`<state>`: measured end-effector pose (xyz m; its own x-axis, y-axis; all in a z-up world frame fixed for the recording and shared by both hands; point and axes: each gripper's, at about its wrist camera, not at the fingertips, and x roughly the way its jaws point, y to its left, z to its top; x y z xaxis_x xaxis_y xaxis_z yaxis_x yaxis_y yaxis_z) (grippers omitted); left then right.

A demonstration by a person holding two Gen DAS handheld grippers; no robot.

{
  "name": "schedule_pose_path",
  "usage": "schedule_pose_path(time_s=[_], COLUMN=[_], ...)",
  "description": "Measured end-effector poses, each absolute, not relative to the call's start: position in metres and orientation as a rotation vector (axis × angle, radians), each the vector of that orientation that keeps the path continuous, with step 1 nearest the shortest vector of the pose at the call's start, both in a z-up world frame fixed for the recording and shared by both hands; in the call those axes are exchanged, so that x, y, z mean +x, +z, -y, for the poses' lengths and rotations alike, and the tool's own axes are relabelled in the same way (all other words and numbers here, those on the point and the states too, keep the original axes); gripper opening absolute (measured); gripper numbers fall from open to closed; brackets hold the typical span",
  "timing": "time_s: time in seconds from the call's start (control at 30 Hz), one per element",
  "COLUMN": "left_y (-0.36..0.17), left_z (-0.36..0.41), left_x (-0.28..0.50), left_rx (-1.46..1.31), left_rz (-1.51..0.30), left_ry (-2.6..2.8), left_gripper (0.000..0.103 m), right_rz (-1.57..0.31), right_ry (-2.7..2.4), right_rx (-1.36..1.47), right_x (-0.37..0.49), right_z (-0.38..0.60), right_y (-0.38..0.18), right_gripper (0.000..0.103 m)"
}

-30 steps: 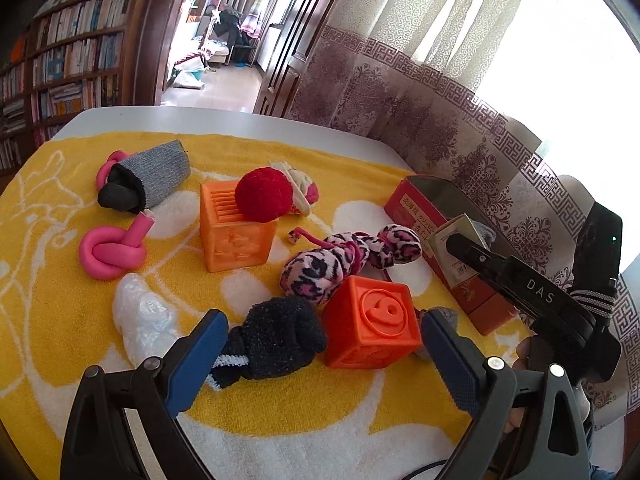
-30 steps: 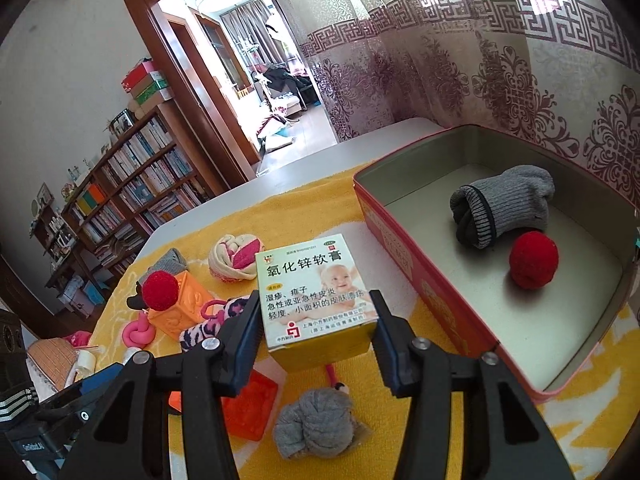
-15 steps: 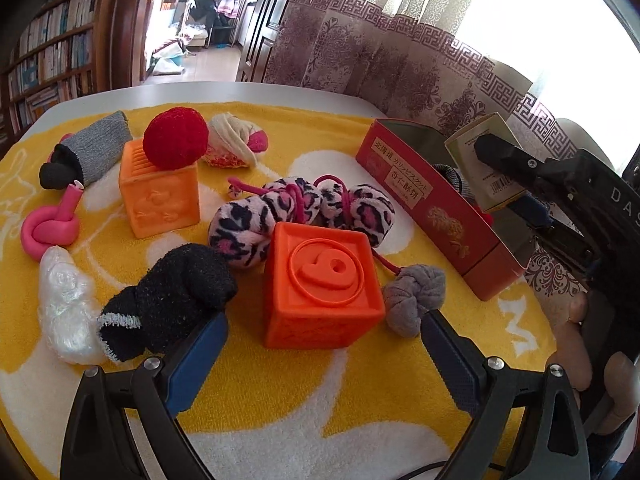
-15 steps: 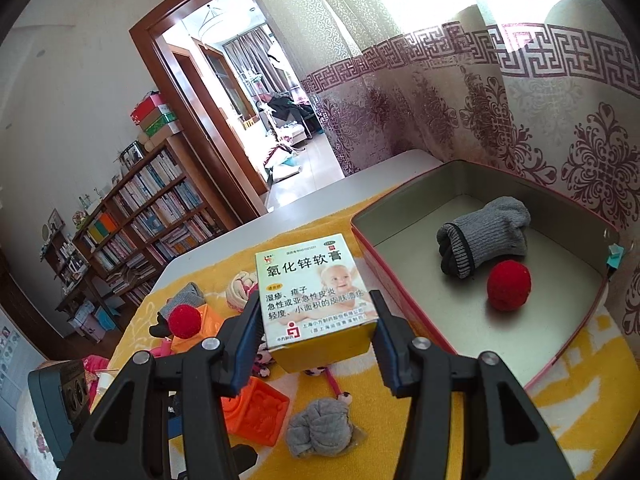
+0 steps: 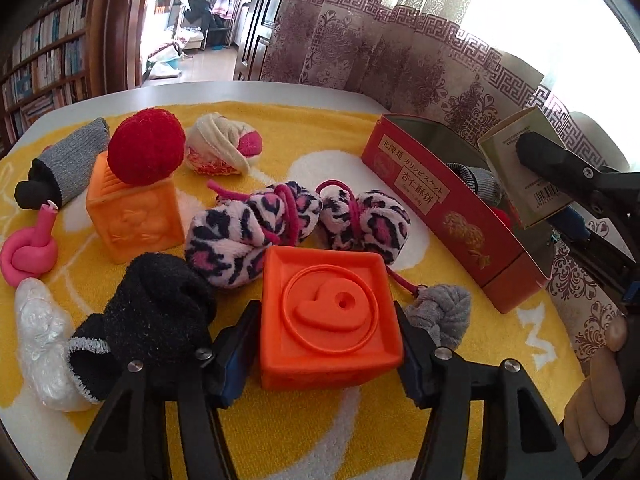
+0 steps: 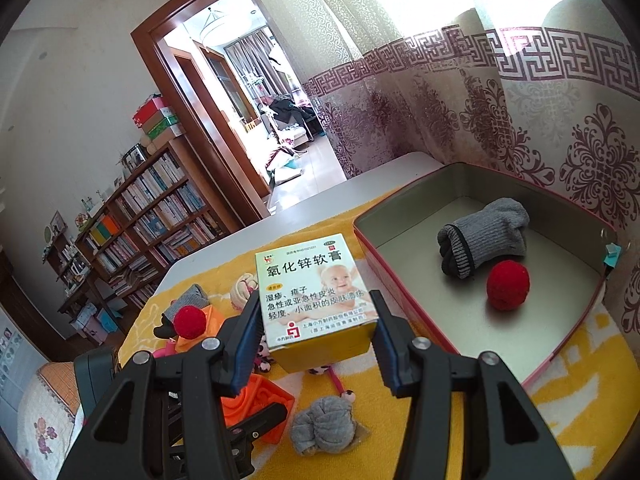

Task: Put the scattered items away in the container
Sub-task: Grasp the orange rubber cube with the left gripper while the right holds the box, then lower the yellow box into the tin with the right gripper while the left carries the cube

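Observation:
My left gripper (image 5: 326,344) has closed on an orange cube with a raised 6 (image 5: 328,312) resting on the yellow towel. My right gripper (image 6: 316,320) is shut on a small medicine box (image 6: 314,292) and holds it in the air just left of the red tin (image 6: 404,292). The same box (image 5: 520,172) shows above the tin's near wall (image 5: 444,204) in the left wrist view. Inside the tin lie a grey sock (image 6: 484,236) and a red pompom (image 6: 508,286).
On the towel lie a black sock (image 5: 148,312), a leopard plush rope (image 5: 296,224), a grey knot (image 5: 440,312), a second orange cube (image 5: 132,208) with a red ball (image 5: 146,152) on it, a pink knot (image 5: 30,248), a white plastic lump (image 5: 40,340). A curtain hangs behind the tin.
My left gripper moved forward and closed its fingers around the orange 6 cube. My right gripper lifted the medicine box higher and nearer the tin.

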<state>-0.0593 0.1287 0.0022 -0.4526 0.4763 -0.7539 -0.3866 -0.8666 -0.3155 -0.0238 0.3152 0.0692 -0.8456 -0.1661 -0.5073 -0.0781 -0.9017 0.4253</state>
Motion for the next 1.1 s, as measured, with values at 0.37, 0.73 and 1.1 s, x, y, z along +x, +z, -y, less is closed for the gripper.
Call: schedule_pose_path(time_s=[0.37,0.73,1.1], left_y=[0.018,-0.002,0.011], left_z=[-0.122,-0.136,-0.127], left_x=[-0.050,-0.059,-0.050], left_rx=[-1.186,-1.260,-1.206], left_rz=[0.156,0.082,0.107], left_ry=[2.335,2.343,2.379], left_gripper=[0.062,0.062,0.053], right_rz=[0.682,0.675,0.681], right_ry=[-2.904,-2.898,-2.907], right_rx=[0.865,0.868,0.848], right_x=[-0.026,-0.028,-0.024], right_z=[-0.317,-0.315,-0.316], right_y=[0.066,0.065,0.067], right_gripper=[0.055,0.055,0.055])
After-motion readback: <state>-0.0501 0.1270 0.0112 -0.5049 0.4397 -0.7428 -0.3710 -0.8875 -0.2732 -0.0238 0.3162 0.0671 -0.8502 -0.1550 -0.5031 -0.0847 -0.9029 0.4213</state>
